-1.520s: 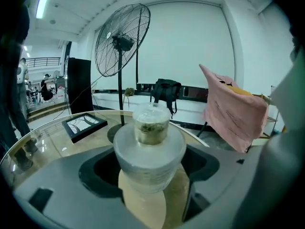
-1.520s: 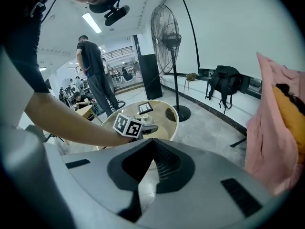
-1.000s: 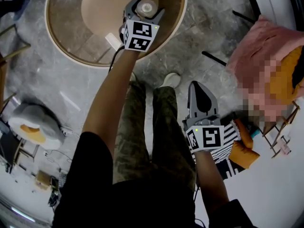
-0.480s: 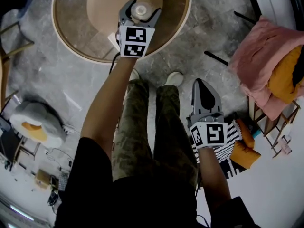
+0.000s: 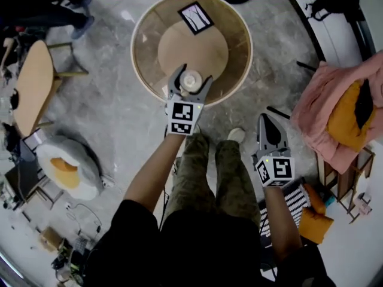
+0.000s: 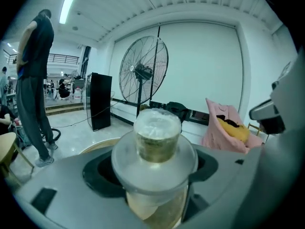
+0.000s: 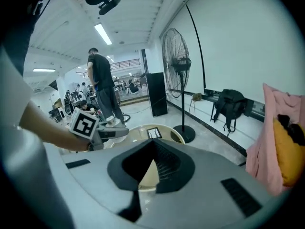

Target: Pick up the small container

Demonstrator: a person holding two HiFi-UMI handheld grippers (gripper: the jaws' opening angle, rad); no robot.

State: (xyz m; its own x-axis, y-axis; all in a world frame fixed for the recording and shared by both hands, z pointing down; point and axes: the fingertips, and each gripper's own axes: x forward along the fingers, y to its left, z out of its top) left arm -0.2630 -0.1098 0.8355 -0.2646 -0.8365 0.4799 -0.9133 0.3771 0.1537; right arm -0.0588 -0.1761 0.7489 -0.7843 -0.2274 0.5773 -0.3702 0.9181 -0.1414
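Observation:
The small container (image 5: 192, 80) is clear plastic with a wide lid and a raised round cap. It sits between the jaws of my left gripper (image 5: 191, 84), over the near part of the round table (image 5: 242, 23). In the left gripper view the container (image 6: 156, 142) fills the centre, and my left gripper (image 6: 155, 180) is shut on its body below the lid. My right gripper (image 5: 270, 127) hangs lower right over the floor, beside the person's leg. In the right gripper view its jaws meet at the tips with nothing between them (image 7: 151, 146).
A black-framed card (image 5: 195, 17) lies on the table's far side. A pink-draped chair with a yellow cushion (image 5: 344, 115) stands at the right. An egg-shaped cushion (image 5: 66, 166) and a wooden side table (image 5: 33, 82) are at the left. A standing fan (image 6: 143, 73) and a person (image 6: 35, 80) are beyond.
The head view has pulled back, so the whole table shows. My left gripper has come toward the table's near edge with the container between its jaws. The right gripper stays low.

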